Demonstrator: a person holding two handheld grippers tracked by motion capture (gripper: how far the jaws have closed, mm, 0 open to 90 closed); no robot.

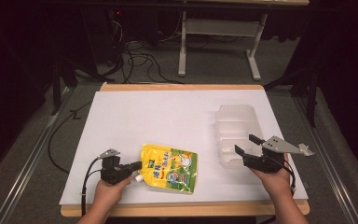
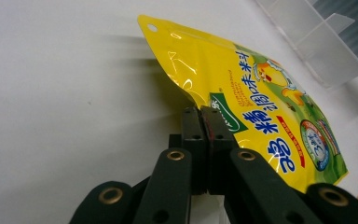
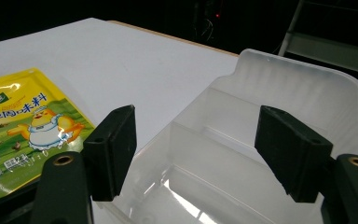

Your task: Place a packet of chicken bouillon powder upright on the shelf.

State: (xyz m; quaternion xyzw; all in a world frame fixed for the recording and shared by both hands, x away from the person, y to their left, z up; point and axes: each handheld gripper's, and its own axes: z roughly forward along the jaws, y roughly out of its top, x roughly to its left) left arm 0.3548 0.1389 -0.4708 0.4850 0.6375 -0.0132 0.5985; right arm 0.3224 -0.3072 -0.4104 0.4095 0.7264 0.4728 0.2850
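A yellow spouted pouch (image 1: 170, 168) with a cartoon print lies on the white table top (image 1: 158, 116), near the front. My left gripper (image 1: 137, 167) is at the pouch's left edge, just above its white cap (image 1: 140, 178). In the left gripper view the jaws are pressed together on the edge of the pouch (image 2: 261, 93), with my left gripper (image 2: 201, 116) shut on it. My right gripper (image 1: 248, 144) stands open over the near end of a clear plastic bin (image 1: 235, 123). In the right gripper view, my right gripper (image 3: 200, 149) frames the bin (image 3: 284, 93), and the pouch (image 3: 23, 121) lies to the left.
The bin has dividers inside and sits at the table's right; it shows as the bin (image 2: 335, 42) in the left gripper view. Cables and white table legs (image 1: 182, 46) lie on the floor beyond the far edge. A wooden rim (image 1: 182, 210) borders the table front.
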